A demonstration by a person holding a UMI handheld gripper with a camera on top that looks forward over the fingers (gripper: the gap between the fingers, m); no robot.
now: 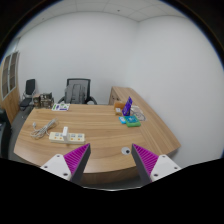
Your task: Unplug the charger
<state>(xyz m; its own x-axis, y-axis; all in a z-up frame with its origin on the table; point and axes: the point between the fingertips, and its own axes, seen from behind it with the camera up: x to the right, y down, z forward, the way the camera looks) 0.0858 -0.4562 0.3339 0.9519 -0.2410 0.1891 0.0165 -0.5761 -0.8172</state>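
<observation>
Purple-padded two-finger gripper (pixel 109 160) held wide, empty; white power strip (pixel 66 133) on wooden desk (pixel 100 122) may be dragged if unbraced.

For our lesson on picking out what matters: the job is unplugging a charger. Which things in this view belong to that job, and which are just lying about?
Belongs to the job:
- white power strip with its cable
- gripper, fingers open, well short of the strip

Just lying about:
- wooden desk
- black office chair
- purple item
- teal item
</observation>
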